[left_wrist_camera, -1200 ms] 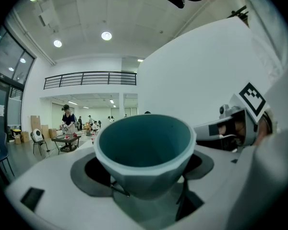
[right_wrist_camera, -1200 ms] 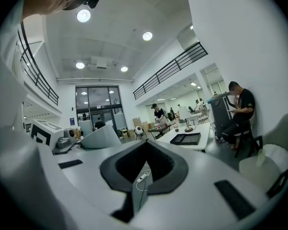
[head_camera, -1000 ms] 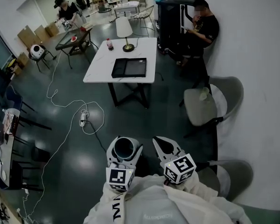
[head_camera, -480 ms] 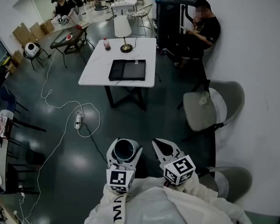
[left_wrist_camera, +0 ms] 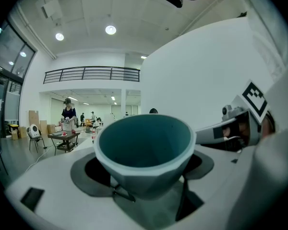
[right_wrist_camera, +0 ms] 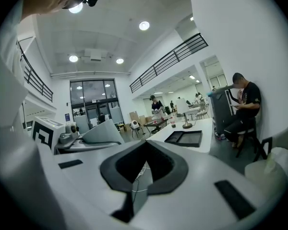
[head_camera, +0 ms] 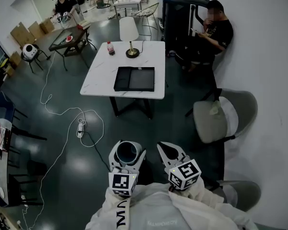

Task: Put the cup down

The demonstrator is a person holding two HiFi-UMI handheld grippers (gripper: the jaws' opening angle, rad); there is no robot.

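A teal cup [head_camera: 127, 152] stands upright between the jaws of my left gripper [head_camera: 127, 158], held close to my body above the dark floor. In the left gripper view the cup [left_wrist_camera: 144, 147] fills the middle, its mouth open and nothing inside, with the left gripper [left_wrist_camera: 145, 178] shut around its lower body. My right gripper [head_camera: 168, 150] hangs beside it on the right, its jaws together with nothing between them. The right gripper view shows the right gripper [right_wrist_camera: 145, 147] with its dark pads meeting at the tip. A white table [head_camera: 100, 78] stands ahead, well beyond both grippers.
On the table are a black tray [head_camera: 134, 78], a lamp [head_camera: 128, 31] and a small bottle [head_camera: 111, 47]. A grey chair [head_camera: 216, 120] stands right, a person [head_camera: 217, 28] sits by the wall. A cable and power strip [head_camera: 80, 128] lie on the floor left.
The view has shifted, so the table and chair sit a little lower and further right in the picture. Both grippers keep their places, and the cup stays in the left one.
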